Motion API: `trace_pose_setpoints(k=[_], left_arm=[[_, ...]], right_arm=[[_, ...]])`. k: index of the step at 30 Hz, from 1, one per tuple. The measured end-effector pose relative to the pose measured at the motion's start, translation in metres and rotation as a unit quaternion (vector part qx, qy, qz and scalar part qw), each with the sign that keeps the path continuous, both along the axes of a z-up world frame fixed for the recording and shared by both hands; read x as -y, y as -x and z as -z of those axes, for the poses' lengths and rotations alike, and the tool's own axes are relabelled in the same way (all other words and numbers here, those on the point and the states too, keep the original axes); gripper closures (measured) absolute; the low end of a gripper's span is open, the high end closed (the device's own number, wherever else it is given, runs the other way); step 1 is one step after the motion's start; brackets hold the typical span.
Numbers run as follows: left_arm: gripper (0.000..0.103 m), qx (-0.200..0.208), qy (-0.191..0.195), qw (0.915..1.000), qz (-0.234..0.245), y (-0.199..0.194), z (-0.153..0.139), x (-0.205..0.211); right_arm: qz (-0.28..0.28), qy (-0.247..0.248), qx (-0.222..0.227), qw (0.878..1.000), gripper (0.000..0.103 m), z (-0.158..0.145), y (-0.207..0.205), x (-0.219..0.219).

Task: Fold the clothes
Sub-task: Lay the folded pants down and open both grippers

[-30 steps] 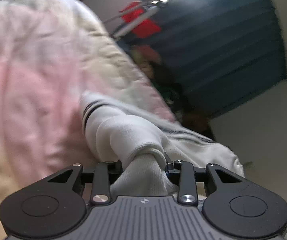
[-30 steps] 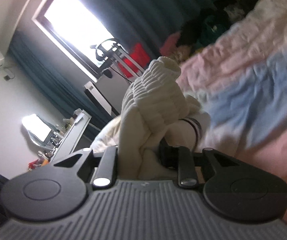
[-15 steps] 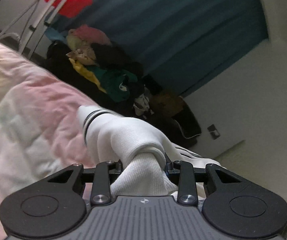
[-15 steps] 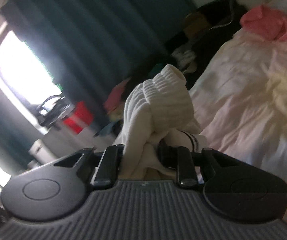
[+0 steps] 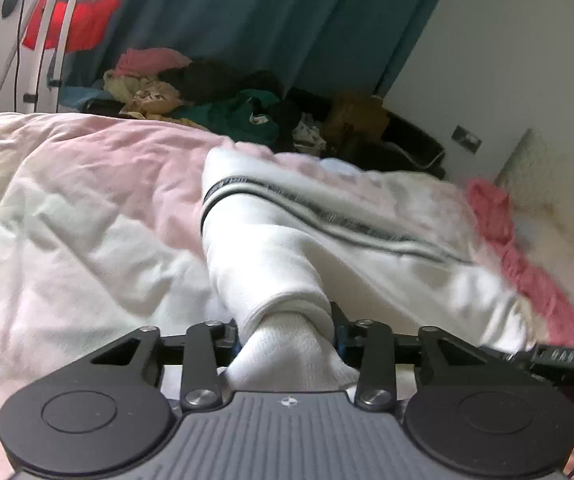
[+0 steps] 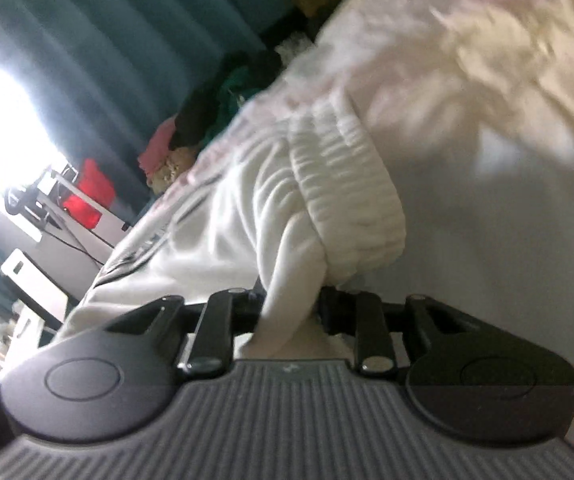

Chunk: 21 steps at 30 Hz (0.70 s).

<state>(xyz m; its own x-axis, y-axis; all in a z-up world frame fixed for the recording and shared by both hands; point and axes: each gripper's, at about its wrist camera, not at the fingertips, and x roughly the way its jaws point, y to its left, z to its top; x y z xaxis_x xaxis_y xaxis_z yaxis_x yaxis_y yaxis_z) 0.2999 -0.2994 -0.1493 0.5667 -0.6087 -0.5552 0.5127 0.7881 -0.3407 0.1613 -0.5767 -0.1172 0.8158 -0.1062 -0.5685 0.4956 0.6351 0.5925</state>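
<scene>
The garment (image 5: 327,248) is laid across the quilt (image 5: 87,208), stretched rightward toward a crumpled cloth (image 5: 527,264) beside it. A heap of clothes (image 5: 215,96) is seen behind the bed, before the curtain (image 5: 247,12). Its gathered band (image 6: 347,184), somewhat blurred, seems rested on the quilt.

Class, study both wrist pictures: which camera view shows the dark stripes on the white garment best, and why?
The left wrist view. There the dark stripes run sharply across the white garment spread on the bed. In the right wrist view the stripes are a faint, blurred patch at the garment's far edge; the ribbed waistband fills that picture instead.
</scene>
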Motion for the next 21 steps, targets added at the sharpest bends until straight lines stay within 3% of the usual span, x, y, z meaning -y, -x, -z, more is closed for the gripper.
trace_pose_setpoints(k=[2,9,13,19,21], left_arm=[[0.049,-0.003,-0.015,0.9999,-0.003,0.010,-0.005,-0.005],[0.036,0.025,-0.087,0.9956,-0.023,0.048,-0.055,-0.009],[0.031,0.074,-0.108,0.9912,-0.022,0.097,-0.102,-0.010],[0.017,0.123,-0.094,0.9877,-0.022,0.168,-0.170,-0.024],[0.015,0.137,-0.088,0.9864,-0.023,0.192,-0.191,-0.031]], right_arm=[[-0.001,-0.010,-0.016,1.000,0.070,0.006,0.007,-0.003],[-0.007,-0.044,-0.072,0.996,0.070,0.027,0.030,-0.014],[-0.044,0.014,-0.084,0.995,0.070,-0.012,0.049,-0.034],[-0.072,0.080,-0.050,0.993,0.069,-0.079,0.095,-0.071],[-0.078,0.104,-0.041,0.991,0.058,-0.099,0.109,-0.084]])
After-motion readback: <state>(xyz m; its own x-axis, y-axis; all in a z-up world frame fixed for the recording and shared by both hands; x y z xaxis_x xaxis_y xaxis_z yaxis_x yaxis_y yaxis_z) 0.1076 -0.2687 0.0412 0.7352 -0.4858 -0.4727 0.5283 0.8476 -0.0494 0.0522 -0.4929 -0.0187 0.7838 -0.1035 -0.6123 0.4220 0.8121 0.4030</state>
